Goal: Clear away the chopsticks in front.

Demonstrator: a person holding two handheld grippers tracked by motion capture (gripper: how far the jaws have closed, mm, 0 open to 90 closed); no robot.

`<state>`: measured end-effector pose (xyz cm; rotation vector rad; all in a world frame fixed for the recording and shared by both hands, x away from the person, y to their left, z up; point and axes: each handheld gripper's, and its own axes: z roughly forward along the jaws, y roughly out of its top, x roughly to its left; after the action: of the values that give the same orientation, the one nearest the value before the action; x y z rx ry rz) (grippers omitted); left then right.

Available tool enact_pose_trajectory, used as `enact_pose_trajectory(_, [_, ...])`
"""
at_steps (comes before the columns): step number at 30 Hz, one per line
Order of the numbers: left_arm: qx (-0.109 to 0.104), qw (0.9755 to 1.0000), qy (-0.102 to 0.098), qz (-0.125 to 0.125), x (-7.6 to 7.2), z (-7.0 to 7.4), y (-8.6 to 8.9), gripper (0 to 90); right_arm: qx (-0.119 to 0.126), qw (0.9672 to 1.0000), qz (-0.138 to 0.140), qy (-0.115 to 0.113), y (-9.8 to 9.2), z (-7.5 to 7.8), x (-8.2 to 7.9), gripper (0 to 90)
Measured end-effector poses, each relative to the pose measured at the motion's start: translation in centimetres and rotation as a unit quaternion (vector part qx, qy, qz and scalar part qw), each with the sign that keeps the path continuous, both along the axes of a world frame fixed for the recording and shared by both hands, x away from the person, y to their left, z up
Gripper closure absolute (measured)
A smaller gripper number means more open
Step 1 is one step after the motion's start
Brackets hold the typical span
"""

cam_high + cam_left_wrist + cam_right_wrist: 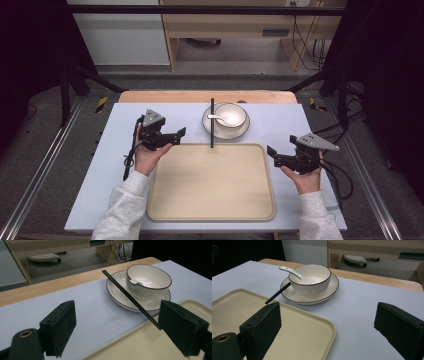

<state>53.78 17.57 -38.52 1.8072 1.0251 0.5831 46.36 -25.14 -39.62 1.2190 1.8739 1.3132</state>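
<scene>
Holding our left gripper (177, 138) just off the tray's left far corner, we kept its jaws spread wide with nothing between them; our left hand (148, 154) gripped it from below, above the pale blue mat (110, 165). In the left gripper view the gripper (117, 326) looked across bare mat toward the crockery, which sat ahead and to the right of the jaws, well apart from them. Right of this claw lay the beige tray (211, 182), its surface bare, its far edge level with both grippers. Beyond the tray's far edge stood a white plate (209, 124) with a dark rim, carrying a white bowl (231, 115), and inside the bowl rested a white spoon (216, 117) with its handle over the rim. A black chopstick (212, 122) lay across the plate's left side, its near end reaching onto the tray's far rim, ahead of the left claw's right jaw. We could not tell whether it was one stick or a pair. Farther right, our right gripper (270, 155) hovered beside the tray's right edge, held by our right hand (302, 175), its jaws likewise wide apart and empty. Seen along those jaws in the right gripper view, the bowl sat ahead and to the left, clear of the gripper (328, 327).
</scene>
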Motion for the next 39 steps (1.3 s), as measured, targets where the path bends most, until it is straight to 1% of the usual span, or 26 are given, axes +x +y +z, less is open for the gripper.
enact_pose_trajectory(1, [-0.001,1.0000,0.003,0.000,0.4,-0.2,-0.4,14.9,0.001,1.0000,-0.001,0.001,0.0,0.0,0.0,7.6])
enact_pose_trajectory(4, [0.010,0.9999,0.008,-0.007,1.4,-0.8,-1.9,16.2,0.003,1.0000,-0.002,0.002,0.1,0.1,0.0,7.6])
enact_pose_trajectory(5, [0.018,0.9997,0.011,-0.009,1.8,-1.1,-2.4,16.2,0.001,1.0000,-0.001,0.001,0.1,0.1,0.0,7.6])
enact_pose_trajectory(6, [0.023,0.9995,0.016,-0.012,2.1,-1.3,-2.9,16.2,0.001,1.0000,-0.001,0.001,0.1,0.1,0.0,7.6])
enact_pose_trajectory(7, [0.027,0.9992,0.024,-0.015,2.7,-1.9,-3.9,16.9,-0.003,1.0000,-0.002,-0.001,0.2,0.3,0.0,7.6])
enact_pose_trajectory(8, [0.027,0.9992,0.024,-0.015,2.7,-1.9,-3.9,17.2,-0.003,1.0000,-0.002,-0.001,0.2,0.3,0.0,7.6])
enact_pose_trajectory(9, [0.031,0.9989,0.030,-0.019,3.2,-2.4,-4.9,18.4,-0.003,1.0000,-0.003,-0.001,0.3,0.4,0.0,7.6])
enact_pose_trajectory(10, [0.031,0.9989,0.030,-0.019,3.2,-2.4,-4.9,19.0,-0.003,1.0000,-0.003,-0.001,0.3,0.4,0.0,7.6])
enact_pose_trajectory(13, [0.047,0.9978,0.042,-0.023,3.8,-3.1,-6.0,20.5,-0.006,1.0000,-0.003,0.000,0.3,0.4,0.0,7.6])
enact_pose_trajectory(15, [0.052,0.9971,0.049,-0.028,4.5,-3.5,-6.9,22.4,-0.009,1.0000,-0.004,0.000,0.3,0.3,0.0,7.5])
enact_pose_trajectory(18, [0.047,0.9973,0.048,-0.029,4.8,-3.7,-7.2,25.5,-0.010,0.9999,-0.004,0.002,0.3,0.3,0.1,7.6])
enact_pose_trajectory(19, [0.043,0.9975,0.048,-0.029,5.0,-3.8,-7.3,27.9,-0.011,0.9999,-0.004,0.003,0.3,0.3,0.1,7.5])
enact_pose_trajectory(20, [0.040,0.9976,0.049,-0.029,5.2,-4.0,-7.4,32.5,-0.011,0.9999,-0.004,0.004,0.4,0.2,0.1,7.5])
enact_pose_trajectory(21, [0.039,0.9975,0.050,-0.030,5.4,-4.3,-7.5,32.5,-0.011,0.9999,-0.004,0.004,0.4,0.2,0.1,7.5])
enact_pose_trajectory(22, [0.039,0.9975,0.052,-0.029,5.5,-4.5,-7.6,36.2,-0.013,0.9999,-0.003,0.005,0.4,0.1,0.2,7.5])
enact_pose_trajectory(23, [0.041,0.9973,0.055,-0.026,5.8,-4.7,-7.8,36.2,-0.013,0.9999,-0.003,0.005,0.4,0.1,0.2,7.5])
enact_pose_trajectory(24, [0.041,0.9970,0.060,-0.027,6.0,-4.8,-7.9,39.4,-0.013,0.9999,-0.003,0.006,0.5,0.1,0.2,7.6])
enact_pose_trajectory(25, [0.040,0.9970,0.060,-0.028,6.2,-4.9,-8.0,41.3,-0.014,0.9999,-0.003,0.007,0.5,0.1,0.2,7.6])
enact_pose_trajectory(28, [0.045,0.9968,0.059,-0.029,6.7,-5.1,-8.6,43.8,-0.013,0.9999,-0.003,0.006,0.5,0.1,0.2,7.5])
enact_pose_trajectory(30, [0.046,0.9968,0.058,-0.028,7.0,-5.3,-8.9,46.2,-0.011,0.9999,-0.003,0.007,0.5,0.1,0.2,7.6])
enact_pose_trajectory(31, [0.042,0.9970,0.059,-0.028,7.1,-5.5,-9.0,47.8,-0.010,0.9999,-0.003,0.006,0.5,0.1,0.2,7.6])
enact_pose_trajectory(33, [0.047,0.9967,0.060,-0.026,7.3,-5.9,-9.2,49.3,-0.009,0.9999,-0.004,0.006,0.4,0.1,0.2,7.6])
enact_pose_trajectory(34, [0.049,0.9966,0.060,-0.027,7.3,-6.0,-9.3,52.6,-0.010,0.9999,-0.004,0.006,0.4,0.2,0.2,7.6])
enact_pose_trajectory(36, [0.047,0.9970,0.057,-0.024,7.4,-6.2,-9.4,56.5,-0.010,0.9999,-0.003,0.006,0.4,0.1,0.2,7.6])
enact_pose_trajectory(37, [0.047,0.9971,0.055,-0.024,7.5,-6.3,-9.4,56.5,-0.010,0.9999,-0.003,0.006,0.4,0.1,0.2,7.6])
enact_pose_trajectory(39, [0.045,0.9970,0.057,-0.026,7.6,-6.4,-9.5,59.3,-0.011,0.9999,-0.001,0.007,0.4,0.1,0.2,7.6])
